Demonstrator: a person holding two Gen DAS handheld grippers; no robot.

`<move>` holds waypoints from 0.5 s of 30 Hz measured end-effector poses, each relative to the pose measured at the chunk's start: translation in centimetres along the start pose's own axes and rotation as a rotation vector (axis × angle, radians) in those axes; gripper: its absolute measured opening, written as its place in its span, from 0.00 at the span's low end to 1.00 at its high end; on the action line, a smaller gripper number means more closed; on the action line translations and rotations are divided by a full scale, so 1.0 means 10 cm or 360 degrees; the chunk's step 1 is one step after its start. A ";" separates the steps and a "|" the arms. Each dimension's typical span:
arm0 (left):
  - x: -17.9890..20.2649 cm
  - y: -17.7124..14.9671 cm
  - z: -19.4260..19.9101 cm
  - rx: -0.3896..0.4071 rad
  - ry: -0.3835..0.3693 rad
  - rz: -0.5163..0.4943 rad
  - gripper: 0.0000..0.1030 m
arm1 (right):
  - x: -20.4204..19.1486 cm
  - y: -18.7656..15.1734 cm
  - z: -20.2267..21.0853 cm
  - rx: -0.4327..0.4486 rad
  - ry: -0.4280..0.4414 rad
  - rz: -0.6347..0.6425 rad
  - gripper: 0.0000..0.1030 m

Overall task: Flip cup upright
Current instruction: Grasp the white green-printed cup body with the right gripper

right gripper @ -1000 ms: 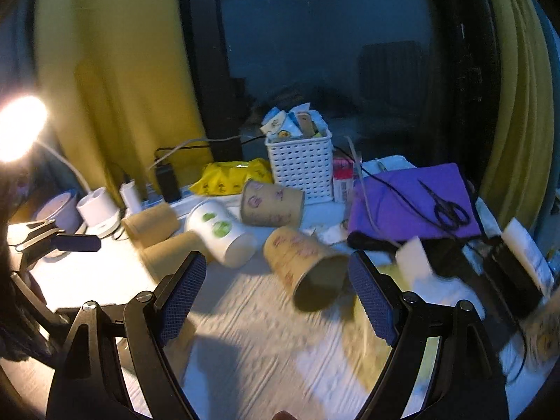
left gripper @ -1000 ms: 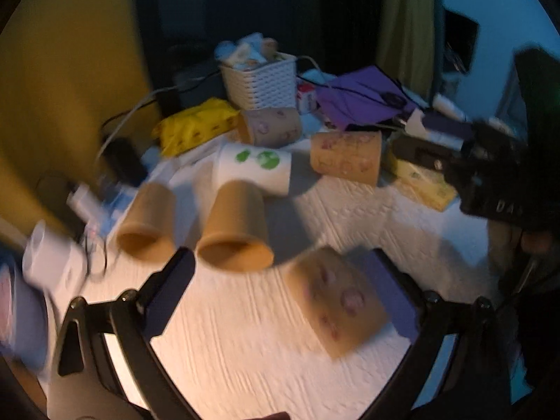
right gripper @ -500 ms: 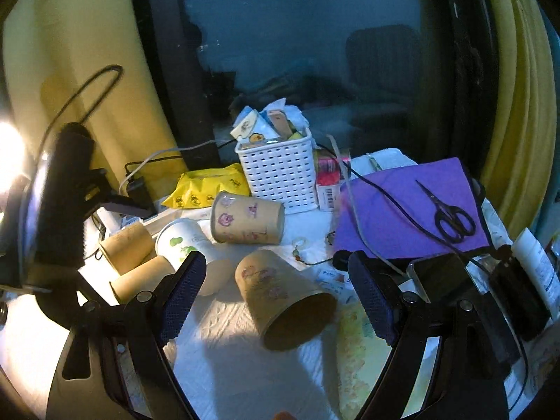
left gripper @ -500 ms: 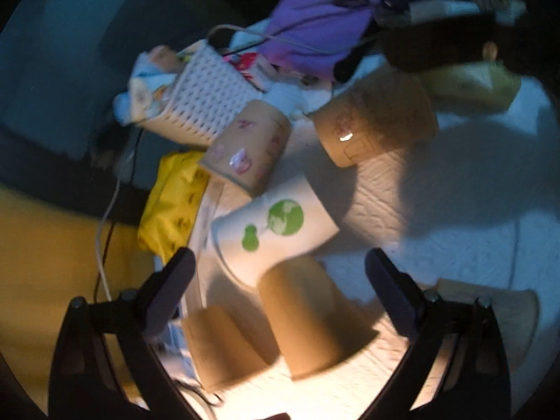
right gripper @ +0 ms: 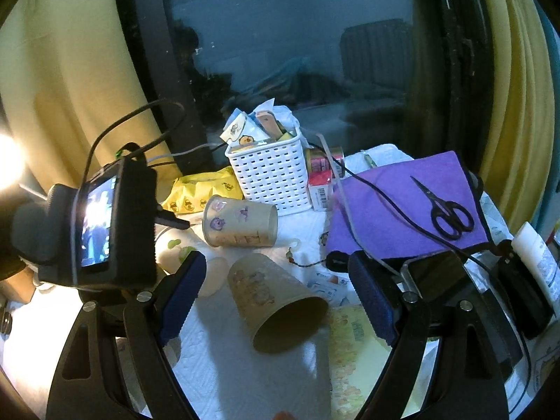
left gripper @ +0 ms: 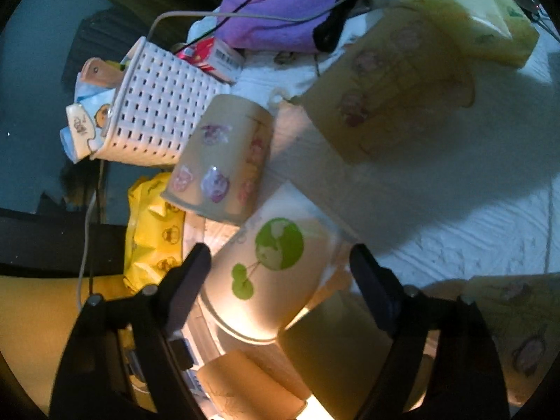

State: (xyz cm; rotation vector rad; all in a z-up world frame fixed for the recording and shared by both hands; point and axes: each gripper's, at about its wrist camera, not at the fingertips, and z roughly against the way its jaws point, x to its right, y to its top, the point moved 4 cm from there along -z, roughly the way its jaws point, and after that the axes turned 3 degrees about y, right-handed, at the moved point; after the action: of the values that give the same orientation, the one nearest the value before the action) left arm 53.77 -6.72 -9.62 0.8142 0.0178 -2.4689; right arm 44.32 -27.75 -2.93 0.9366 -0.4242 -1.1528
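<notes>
Count of items on the desk, by kind.

Paper cups: six in the left wrist view.
- One white cup with a green globe print (left gripper: 269, 273), lying on its side.
- One beige sticker cup (left gripper: 224, 154), on its side beside the basket.
- One tan printed cup (left gripper: 388, 94), on its side.
- Two plain brown cups (left gripper: 252, 388) (left gripper: 343, 343) at the near edge.
- One printed cup (left gripper: 518, 329), partly cut off at the right edge.

The right wrist view shows only three of them clearly.

White lattice baskets (right gripper: 273, 171): one.

Yellow packets (right gripper: 203, 189): one.

Purple cloths (right gripper: 395, 206): one.

Scissors (right gripper: 444, 210): one pair, lying on the cloth.

Phones (right gripper: 437, 276): one, dark screen.

Small red-and-white cartons (right gripper: 320, 189): one.
</notes>
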 end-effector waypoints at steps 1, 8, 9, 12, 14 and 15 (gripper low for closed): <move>-0.01 0.01 -0.01 0.0000 0.0002 -0.0001 0.79 | -0.01 0.00 0.00 0.0001 0.0002 0.0001 0.83; 0.15 0.07 -0.11 0.0032 0.0048 -0.0065 0.67 | 0.01 -0.02 0.00 -0.0003 0.0000 -0.0021 0.83; 0.16 0.08 -0.10 0.0041 0.0048 -0.0071 0.66 | 0.02 -0.02 0.01 -0.0001 -0.0003 -0.0027 0.83; 0.15 0.11 -0.07 0.0052 0.0065 -0.0086 0.64 | 0.04 0.00 0.04 0.0005 -0.0011 -0.0038 0.83; 0.15 0.10 0.05 0.0071 0.0073 -0.0073 0.63 | 0.04 0.00 0.07 0.0013 -0.0016 -0.0036 0.83; 0.14 0.11 0.08 0.0081 0.0076 -0.0066 0.63 | 0.04 0.00 0.09 0.0016 -0.0018 -0.0035 0.83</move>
State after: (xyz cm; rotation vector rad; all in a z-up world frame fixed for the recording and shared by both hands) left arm 52.92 -8.44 -9.53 0.9031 -0.0111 -2.4973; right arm 43.79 -28.51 -2.48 0.9460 -0.4305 -1.1771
